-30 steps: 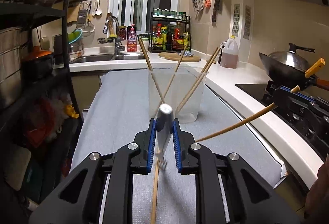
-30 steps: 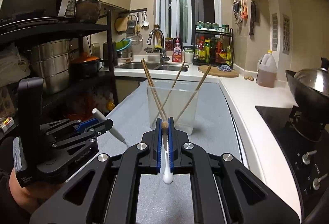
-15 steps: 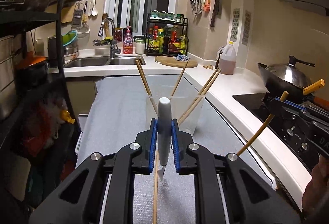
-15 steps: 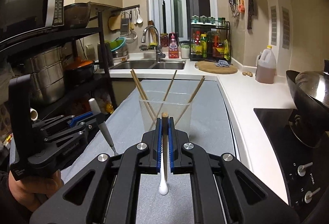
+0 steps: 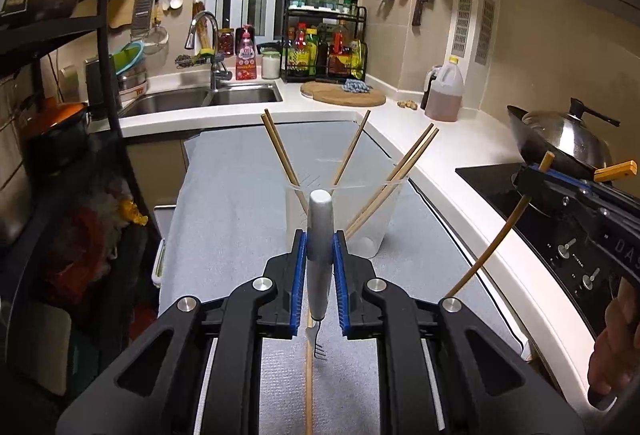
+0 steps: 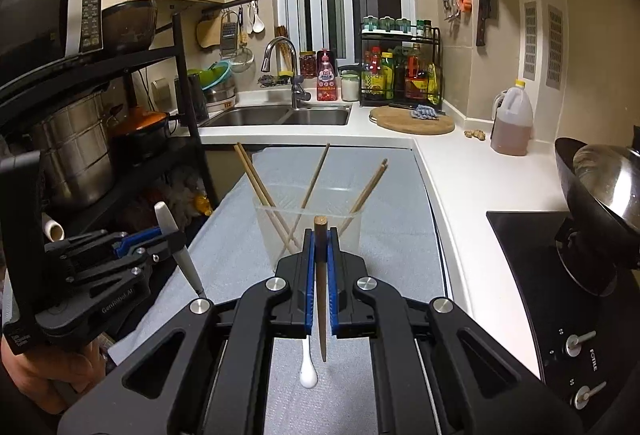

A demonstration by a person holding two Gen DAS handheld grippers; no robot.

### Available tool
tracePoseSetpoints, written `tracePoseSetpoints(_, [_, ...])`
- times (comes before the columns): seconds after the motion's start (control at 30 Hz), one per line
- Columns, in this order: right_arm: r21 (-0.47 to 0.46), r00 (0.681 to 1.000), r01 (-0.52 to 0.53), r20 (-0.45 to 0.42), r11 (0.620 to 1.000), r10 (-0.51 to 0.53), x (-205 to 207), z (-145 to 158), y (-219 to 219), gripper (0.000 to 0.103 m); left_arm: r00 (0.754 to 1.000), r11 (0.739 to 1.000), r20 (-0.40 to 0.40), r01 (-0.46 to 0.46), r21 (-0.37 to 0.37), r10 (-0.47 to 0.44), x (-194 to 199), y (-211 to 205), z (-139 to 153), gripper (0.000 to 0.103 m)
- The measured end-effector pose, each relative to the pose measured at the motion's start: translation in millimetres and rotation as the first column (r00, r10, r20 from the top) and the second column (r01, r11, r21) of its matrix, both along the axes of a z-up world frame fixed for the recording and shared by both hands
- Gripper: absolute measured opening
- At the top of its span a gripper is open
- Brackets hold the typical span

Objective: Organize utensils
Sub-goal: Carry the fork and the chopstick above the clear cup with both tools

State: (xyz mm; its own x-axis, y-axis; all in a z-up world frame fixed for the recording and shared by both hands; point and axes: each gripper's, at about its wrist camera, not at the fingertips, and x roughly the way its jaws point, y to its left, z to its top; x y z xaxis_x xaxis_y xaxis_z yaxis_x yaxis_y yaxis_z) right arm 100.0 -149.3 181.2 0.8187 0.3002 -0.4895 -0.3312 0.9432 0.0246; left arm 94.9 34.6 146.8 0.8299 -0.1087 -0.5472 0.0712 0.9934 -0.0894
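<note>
Grey-matted surface (image 5: pixel 224 195) sits lower now: both hand-held grippers have risen toward the clear cup (image 5: pixel 348 219). Left hand-held gripper (image 5: pixel 320 267) clamps a small fork (image 5: pixel 319 255), right hand-held gripper (image 6: pixel 320 275) a chopstick (image 6: pixel 321 295), so both look ready to drop in.

Blue-padded black fingers (image 5: pixel 299 275), white-handled fork (image 5: pixel 320 235), tan chopsticks (image 5: pixel 280 151), seemingly grey mat (image 5: pixel 232 195).

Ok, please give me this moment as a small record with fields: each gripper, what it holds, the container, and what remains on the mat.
left gripper: shut on small fork, white handle, tines down
right gripper: shut on chopstick
clear cup: upright on grey mat, holding five chopsticks
left on mat: white spoon; loose chopstick
</note>
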Motion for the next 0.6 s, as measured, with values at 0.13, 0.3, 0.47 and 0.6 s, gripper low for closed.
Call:
tracePoseSetpoints(0.13, [0.007, 1.0, -0.004, 0.008, 1.0, 0.004, 13.3, 19.6, 5.0, 0.006, 1.0, 1.0, -0.025, 0.018, -0.004, -0.018, 12.2, 3.8, 17.4, 0.014])
tracePoseSetpoints(0.3, [0.03, 0.999, -0.029, 0.035, 0.999, 0.028, 31.0, 55.1, 11.5, 0.006, 0.999, 0.999, -0.025, 0.042, -0.017, -0.042, 31.5, 6.5, 47.3, 0.013])
tracePoseSetpoints(0.47, [0.062, 0.995, -0.045, 0.096, 0.997, 0.039, 49.4, 95.6, 12.7, 0.006, 0.997, 0.997, 0.015, 0.074, -0.028, -0.074, 55.4, 6.5, 91.0, 0.013])
tracePoseSetpoints(0.6, [0.106, 0.99, -0.038, 0.142, 0.994, 0.022, 68.7, 118.1, 9.5, 0.006, 0.994, 0.996, 0.075, 0.079, -0.036, -0.076, 78.1, 6.2, 121.8, 0.013])
